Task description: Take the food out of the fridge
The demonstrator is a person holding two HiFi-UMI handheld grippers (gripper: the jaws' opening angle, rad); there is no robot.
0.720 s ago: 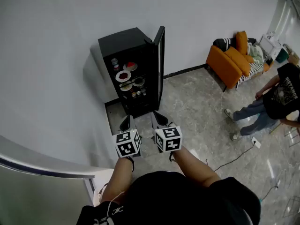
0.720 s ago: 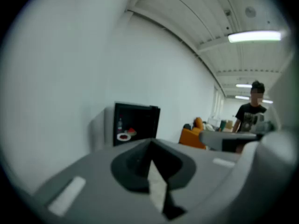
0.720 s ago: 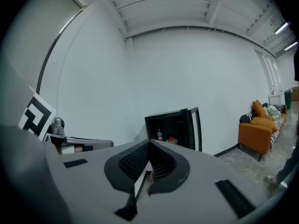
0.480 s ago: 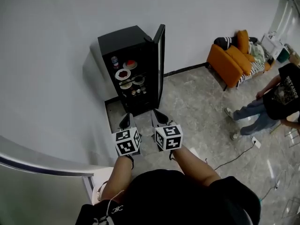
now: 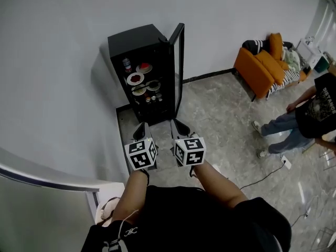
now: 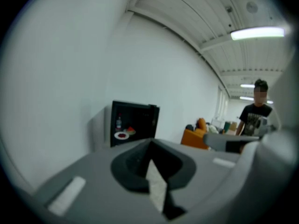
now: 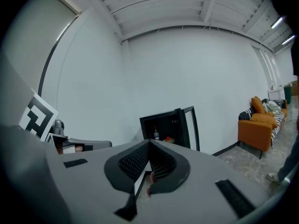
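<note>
Little has changed: your left gripper and right gripper, jaws together and empty, remain well short of the open fridge.

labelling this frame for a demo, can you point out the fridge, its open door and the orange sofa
fridge (image 5: 135, 38): head view, on its black top panel
open door (image 5: 178, 70): head view, about mid-height on the door
orange sofa (image 5: 255, 67): head view, on its orange body

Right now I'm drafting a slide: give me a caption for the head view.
Both shut, left tongs and right tongs face an open black fridge with plated food inside.
</note>
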